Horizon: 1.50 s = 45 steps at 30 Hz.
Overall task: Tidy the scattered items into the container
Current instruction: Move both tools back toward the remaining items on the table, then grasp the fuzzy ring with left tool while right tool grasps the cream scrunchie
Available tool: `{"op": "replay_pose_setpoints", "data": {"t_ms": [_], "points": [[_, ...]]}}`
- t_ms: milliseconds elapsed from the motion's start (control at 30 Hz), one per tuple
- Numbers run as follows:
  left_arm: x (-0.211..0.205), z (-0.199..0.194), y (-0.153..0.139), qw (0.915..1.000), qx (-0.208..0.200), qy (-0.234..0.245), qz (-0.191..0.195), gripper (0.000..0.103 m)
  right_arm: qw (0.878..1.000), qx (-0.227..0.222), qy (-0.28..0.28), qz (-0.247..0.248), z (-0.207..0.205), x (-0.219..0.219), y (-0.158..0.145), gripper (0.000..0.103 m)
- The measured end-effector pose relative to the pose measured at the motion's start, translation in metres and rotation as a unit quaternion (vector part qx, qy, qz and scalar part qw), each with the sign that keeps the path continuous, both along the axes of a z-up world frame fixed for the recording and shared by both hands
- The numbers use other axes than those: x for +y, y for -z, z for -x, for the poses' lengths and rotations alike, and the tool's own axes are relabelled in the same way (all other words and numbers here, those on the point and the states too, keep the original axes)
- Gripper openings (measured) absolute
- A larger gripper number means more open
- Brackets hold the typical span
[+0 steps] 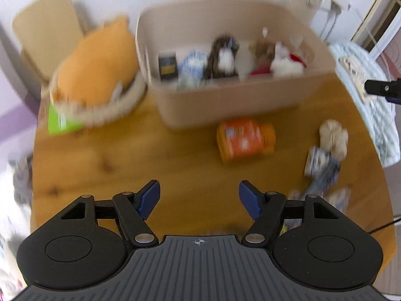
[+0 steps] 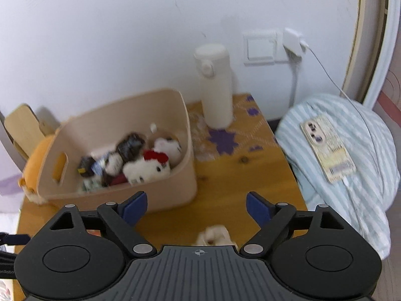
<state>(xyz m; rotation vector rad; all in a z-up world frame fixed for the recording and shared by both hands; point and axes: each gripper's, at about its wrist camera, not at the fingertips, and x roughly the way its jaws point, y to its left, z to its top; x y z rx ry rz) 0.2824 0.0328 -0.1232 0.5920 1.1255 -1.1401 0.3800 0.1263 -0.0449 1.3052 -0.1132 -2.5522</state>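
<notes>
Left claw: spread, empty, above worktop. Beyond: orange pouch, seen only here, before beige container. Right claw: spread, empty, above cream plush. Right view alone: white flask.

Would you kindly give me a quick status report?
Both grippers, left and right, jaws open, empty. Orange pouch outside the bin. Nothing blocking.

The left wrist view is smeared by motion blur, so the contents of the beige bin and the orange package cannot be read. A blue-patterned item near the table's right edge is unidentifiable. In the right wrist view, a cream plush toy is half hidden behind the gripper body.
</notes>
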Motion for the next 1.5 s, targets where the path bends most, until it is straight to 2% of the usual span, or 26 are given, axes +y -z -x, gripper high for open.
{"op": "replay_pose_setpoints", "data": {"t_ms": [300,567,900,1033,1267,1333,1400,1500], "points": [[0.035,0.015,0.041,0.9979,0.015,-0.004,-0.063,0.071,0.999,-0.039,-0.01,-0.037,-0.015,0.012,0.035,0.094],[0.041,0.023,0.064,0.9945,0.005,0.017,-0.104,0.071,0.996,-0.064,-0.008,-0.058,-0.011,0.018,0.059,0.095],[0.029,0.037,0.084,0.9932,-0.008,0.05,-0.105,0.071,0.993,-0.092,-0.023,-0.068,0.004,0.012,0.085,0.096],[0.029,0.039,0.09,0.9941,-0.007,0.047,-0.098,0.081,0.991,-0.099,-0.033,-0.081,0.011,0.003,0.097,0.096],[0.029,0.037,0.093,0.9953,-0.001,0.044,-0.086,0.084,0.991,-0.103,-0.04,-0.076,0.02,-0.009,0.11,0.094],[0.029,0.038,0.093,0.9956,-0.003,0.045,-0.082,0.084,0.99,-0.106,-0.045,-0.076,0.021,-0.012,0.112,0.091],[0.029,0.039,0.093,0.9958,-0.005,0.046,-0.079,0.083,0.99,-0.115,-0.051,-0.067,0.022,-0.014,0.115,0.081],[0.029,0.039,0.09,0.9966,-0.007,0.042,-0.07,0.075,0.989,-0.123,-0.059,-0.059,0.02,-0.018,0.12,0.071]]}}
